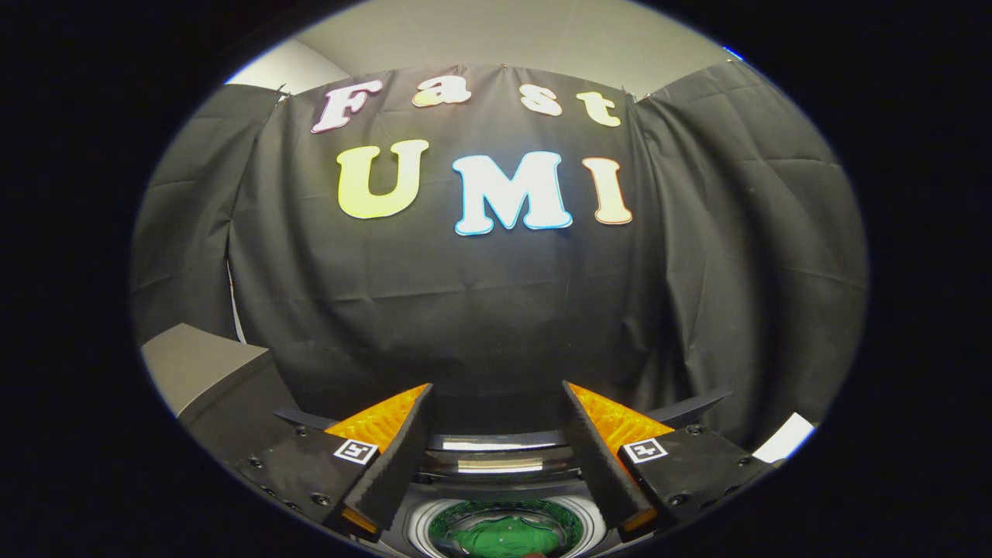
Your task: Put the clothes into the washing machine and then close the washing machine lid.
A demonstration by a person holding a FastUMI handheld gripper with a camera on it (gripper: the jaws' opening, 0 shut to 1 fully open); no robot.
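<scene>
The gripper (496, 434) is seen at the bottom middle of the frame, with its two fingers (395, 457) spread wide apart. Nothing is held between them.

Low down, between the fingers and under them, the washing machine (504, 465) is seen from above. Its round drum opening (504, 527) is uncovered, with a pale ring around it. The clothes (508, 536), a green bundle, are seen lying inside the drum at the very bottom middle of the frame. The clothes are not touched by either finger. A shiny curved part of the machine (496, 443) is seen just past the opening, between the fingers. It cannot be told for sure whether this part is the raised lid.

The middle and top of the frame are covered by the black cloth wall (496, 310) of the booth. A grey box-like thing (201, 364) is seen at the lower left, beside the machine. A small white thing (787, 438) is seen at the lower right. A pale ceiling (504, 35) is seen at the top.
</scene>
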